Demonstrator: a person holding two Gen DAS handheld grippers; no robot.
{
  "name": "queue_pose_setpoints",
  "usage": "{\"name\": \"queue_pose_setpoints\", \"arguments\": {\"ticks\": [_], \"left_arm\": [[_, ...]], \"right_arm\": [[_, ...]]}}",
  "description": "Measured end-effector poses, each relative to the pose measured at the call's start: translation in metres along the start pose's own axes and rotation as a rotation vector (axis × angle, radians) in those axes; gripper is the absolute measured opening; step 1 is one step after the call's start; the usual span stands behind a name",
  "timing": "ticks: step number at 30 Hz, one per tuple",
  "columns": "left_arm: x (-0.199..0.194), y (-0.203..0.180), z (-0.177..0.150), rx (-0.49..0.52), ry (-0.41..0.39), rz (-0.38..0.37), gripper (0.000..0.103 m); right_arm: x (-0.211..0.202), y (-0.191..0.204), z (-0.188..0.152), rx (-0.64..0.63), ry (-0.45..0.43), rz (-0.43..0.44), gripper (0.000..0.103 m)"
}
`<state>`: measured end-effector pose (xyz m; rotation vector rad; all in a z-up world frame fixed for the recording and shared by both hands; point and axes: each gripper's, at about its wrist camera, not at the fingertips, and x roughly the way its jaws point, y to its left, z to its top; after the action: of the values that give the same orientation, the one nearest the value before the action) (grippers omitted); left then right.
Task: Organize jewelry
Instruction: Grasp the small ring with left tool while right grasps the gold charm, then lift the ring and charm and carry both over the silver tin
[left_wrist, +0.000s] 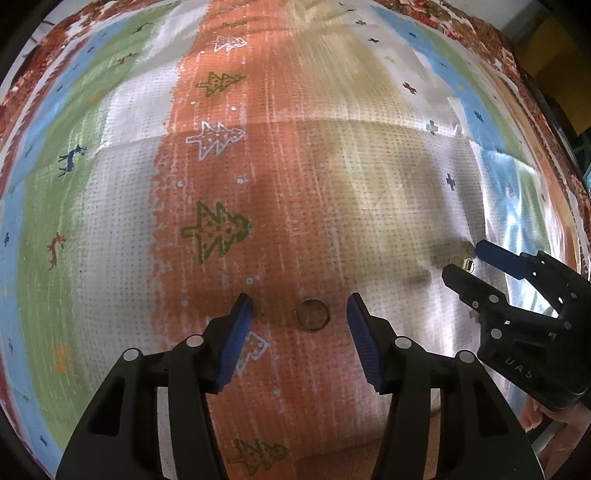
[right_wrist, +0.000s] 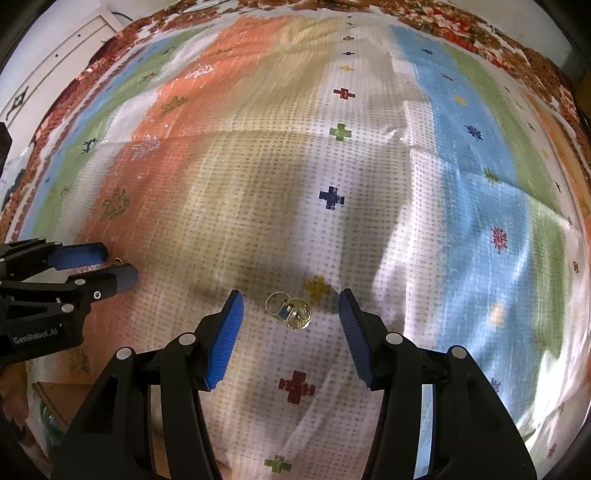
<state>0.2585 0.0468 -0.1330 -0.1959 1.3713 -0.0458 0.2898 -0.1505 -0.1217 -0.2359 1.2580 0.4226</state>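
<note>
A thin gold ring (left_wrist: 312, 315) lies flat on the orange stripe of the patterned cloth, between the open fingers of my left gripper (left_wrist: 300, 321). A small cluster of gold rings with a blue stone (right_wrist: 289, 312) lies on the white part of the cloth between the open fingers of my right gripper (right_wrist: 290, 314). In the left wrist view the right gripper (left_wrist: 461, 260) shows at the right with the gold rings (left_wrist: 466, 263) between its fingertips. In the right wrist view the left gripper (right_wrist: 120, 264) shows at the left, open, with a bit of its gold ring (right_wrist: 117, 260) between the tips.
A striped cloth (left_wrist: 110, 192) with tree, deer and cross motifs covers the whole surface. A floral border (right_wrist: 461, 33) runs round its edge. A white cabinet (right_wrist: 55, 74) stands at the far left. A cardboard box corner (right_wrist: 59, 402) shows below the cloth.
</note>
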Motion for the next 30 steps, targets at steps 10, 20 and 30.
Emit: {"name": "queue_pose_setpoints", "arguments": {"ticks": [10, 20, 30], "left_arm": [[0.004, -0.009, 0.002, 0.033, 0.004, 0.066, 0.04], [0.003, 0.001, 0.002, 0.042, -0.005, 0.083, 0.019], [0.003, -0.001, -0.003, 0.039, -0.012, 0.075, 0.019]], "right_arm": [[0.004, 0.006, 0.0, -0.027, 0.008, -0.021, 0.053], [0.003, -0.002, -0.002, -0.009, 0.002, -0.021, 0.021], [0.0, 0.0, -0.003, -0.011, 0.005, 0.001, 0.018]]}}
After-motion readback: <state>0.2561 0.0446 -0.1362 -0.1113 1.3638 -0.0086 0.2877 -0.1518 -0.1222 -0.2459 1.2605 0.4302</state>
